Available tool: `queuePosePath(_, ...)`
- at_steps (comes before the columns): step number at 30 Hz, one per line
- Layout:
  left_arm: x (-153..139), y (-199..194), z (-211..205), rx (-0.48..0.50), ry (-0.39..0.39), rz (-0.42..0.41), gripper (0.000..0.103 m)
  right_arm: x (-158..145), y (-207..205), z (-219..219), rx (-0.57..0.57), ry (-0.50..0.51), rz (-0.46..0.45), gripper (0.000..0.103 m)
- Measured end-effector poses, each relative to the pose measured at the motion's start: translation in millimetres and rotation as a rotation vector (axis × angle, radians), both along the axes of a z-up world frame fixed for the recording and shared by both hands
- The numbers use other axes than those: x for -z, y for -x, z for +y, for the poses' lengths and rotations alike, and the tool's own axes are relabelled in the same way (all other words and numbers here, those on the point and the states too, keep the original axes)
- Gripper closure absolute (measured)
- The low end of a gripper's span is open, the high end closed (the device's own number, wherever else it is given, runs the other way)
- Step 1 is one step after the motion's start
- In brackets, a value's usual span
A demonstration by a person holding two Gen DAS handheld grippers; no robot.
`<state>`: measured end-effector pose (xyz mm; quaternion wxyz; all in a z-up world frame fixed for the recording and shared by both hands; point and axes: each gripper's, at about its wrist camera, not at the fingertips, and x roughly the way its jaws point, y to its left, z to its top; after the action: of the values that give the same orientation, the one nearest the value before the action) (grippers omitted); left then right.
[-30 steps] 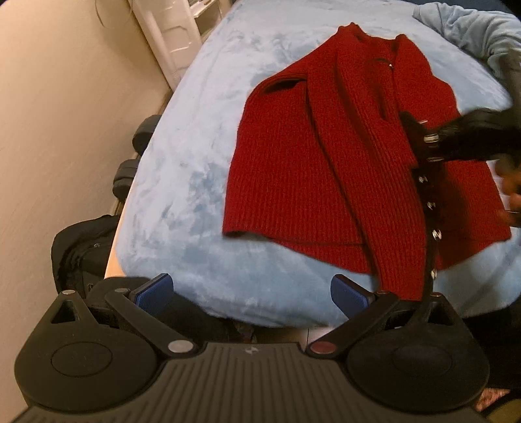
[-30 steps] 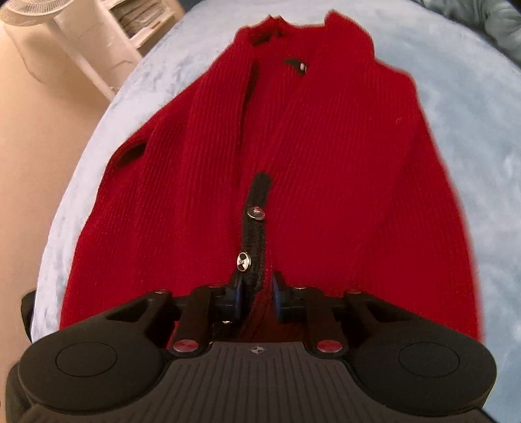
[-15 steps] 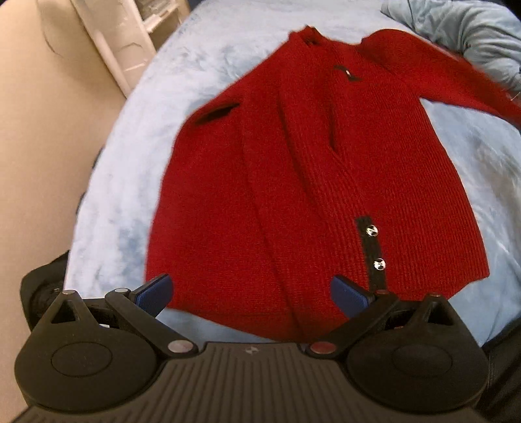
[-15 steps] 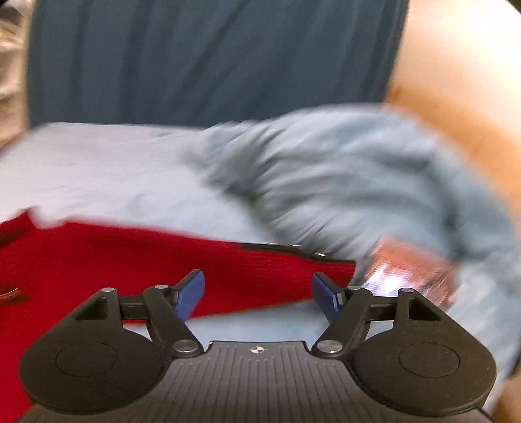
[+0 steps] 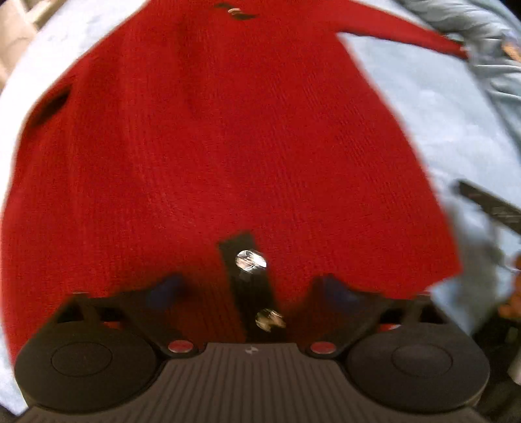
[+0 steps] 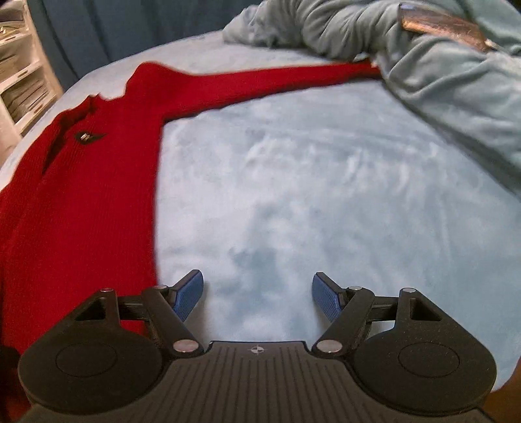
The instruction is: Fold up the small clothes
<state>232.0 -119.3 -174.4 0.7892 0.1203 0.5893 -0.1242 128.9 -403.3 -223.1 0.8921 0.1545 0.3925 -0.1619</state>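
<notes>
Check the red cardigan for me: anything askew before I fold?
Yes. One sleeve of the red cardigan stretches straight out across the blue blanket, its cuff tucked under the bunched grey-blue bedding. The other sleeve isn't visible.

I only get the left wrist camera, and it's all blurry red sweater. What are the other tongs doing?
Observer: The right tongs are open with nothing between them. They are over bare bedcover, just beside the red cardigan.
Operator: Where does the sleeve end up?
Observer: It lies stretched straight out, and its far end disappears under a crumpled grey-blue blanket.
Operator: What's way at the back?
Observer: A dark blue curtain.
</notes>
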Motion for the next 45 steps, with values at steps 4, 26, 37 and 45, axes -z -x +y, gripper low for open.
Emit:
queuePosePath(4,-31.9,-2.3,35.1,-0.053,0.118,-0.023,0.086,12.0,1.6,-7.0,0.036,-0.05,-0.007,0.027)
queuePosePath(26,-100.3,-12.1,198.1,-0.314,-0.105,-0.443,0.0,-21.7,40.1,81.0,-0.303,0.077,0.04,0.022)
queuePosePath(37,11.1,107.2,162.4,-0.11,-0.079,-0.279,0.0,2.4,36.3,129.5,-0.292,0.25,0.105,0.017)
queuePosePath(45,15.4,86.6,189.5,-0.159,-0.062,-0.286,0.0,-23.0,24.9,22.9,0.131,0.013,0.005,0.017)
